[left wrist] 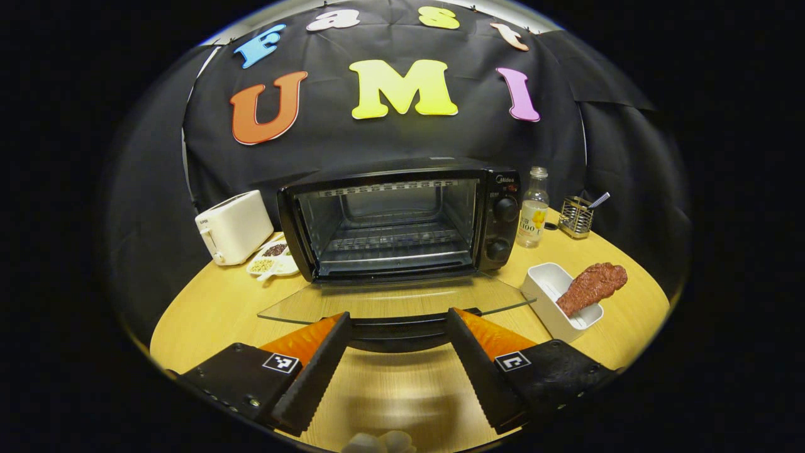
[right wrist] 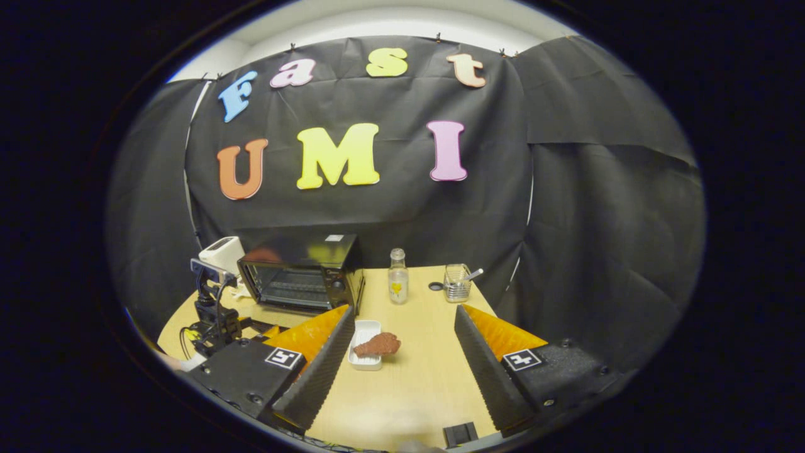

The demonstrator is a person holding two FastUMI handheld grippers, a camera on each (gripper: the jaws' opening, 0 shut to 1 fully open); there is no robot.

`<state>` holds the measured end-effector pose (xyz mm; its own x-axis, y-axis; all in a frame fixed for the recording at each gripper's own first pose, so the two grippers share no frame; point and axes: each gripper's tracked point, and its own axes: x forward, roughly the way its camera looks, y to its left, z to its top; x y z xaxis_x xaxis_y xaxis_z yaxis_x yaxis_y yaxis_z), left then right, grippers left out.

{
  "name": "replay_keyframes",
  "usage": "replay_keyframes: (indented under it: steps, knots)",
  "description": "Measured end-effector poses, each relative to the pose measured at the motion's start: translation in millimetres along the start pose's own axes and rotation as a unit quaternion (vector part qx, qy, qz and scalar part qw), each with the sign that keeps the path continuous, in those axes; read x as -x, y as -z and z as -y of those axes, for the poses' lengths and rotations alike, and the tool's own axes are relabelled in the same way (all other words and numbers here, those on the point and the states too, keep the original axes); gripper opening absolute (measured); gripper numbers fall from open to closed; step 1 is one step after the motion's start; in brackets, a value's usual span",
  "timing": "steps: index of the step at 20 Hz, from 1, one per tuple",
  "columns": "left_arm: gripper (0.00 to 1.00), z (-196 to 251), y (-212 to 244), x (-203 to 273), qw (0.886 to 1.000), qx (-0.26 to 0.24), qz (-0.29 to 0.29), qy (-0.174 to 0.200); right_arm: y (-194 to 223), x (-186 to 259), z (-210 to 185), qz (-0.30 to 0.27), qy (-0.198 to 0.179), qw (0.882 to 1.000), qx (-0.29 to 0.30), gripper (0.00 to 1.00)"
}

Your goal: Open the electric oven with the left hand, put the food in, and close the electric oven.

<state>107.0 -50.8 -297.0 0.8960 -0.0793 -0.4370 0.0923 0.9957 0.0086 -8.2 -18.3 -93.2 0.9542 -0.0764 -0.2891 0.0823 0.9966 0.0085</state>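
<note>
Left gripper view, from left to right: a white toaster (left wrist: 233, 226) stands at the far left of the round wooden table (left wrist: 207, 314), with a small white dish of seeds (left wrist: 273, 258) just beside it. Right of these sits the black electric oven (left wrist: 402, 220), its glass door (left wrist: 396, 302) swung down flat toward the camera and its wire rack bare inside. The door's dark handle (left wrist: 396, 330) lies between the 2 fingers of the left gripper (left wrist: 398, 352), which are spread wide; whether they touch the handle cannot be told. Just right of the oven's 2 knobs stands a clear bottle (left wrist: 532, 217), then a wire holder (left wrist: 575, 217) with a utensil in it. Nearer, right of the open door, a white tray (left wrist: 550, 299) carries the brown piece of food (left wrist: 591, 286), which leans over the tray's far rim. In the right gripper view the right gripper (right wrist: 402, 352) hovers above the table with its fingers spread apart and nothing between them; the tray with the food (right wrist: 376, 345) lies ahead between them, and the oven (right wrist: 302, 270) stands at the far left, the other gripper's rig (right wrist: 210, 314) in front of it.
</note>
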Motion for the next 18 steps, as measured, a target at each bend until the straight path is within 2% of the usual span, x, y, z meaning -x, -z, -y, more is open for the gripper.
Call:
replay_keyframes:
  steps: [5,9,15,18]
  knots:
    - [0.96,6,38,-4,0.999,-0.005,-0.048,0.008,11,-2,-2,-0.011,-0.001,1.000,0.003,1.00]
    - [0.97,10,65,-12,0.996,0.015,-0.089,0.015,16,-4,-2,-0.017,-0.004,1.000,0.006,1.00]
    - [0.96,6,52,-7,0.998,0.010,-0.062,0.015,25,-19,13,-0.023,-0.008,1.000,0.019,1.00]
    - [0.97,-4,35,8,0.999,0.008,-0.039,0.003,33,-35,19,-0.032,-0.020,0.999,0.018,1.00]
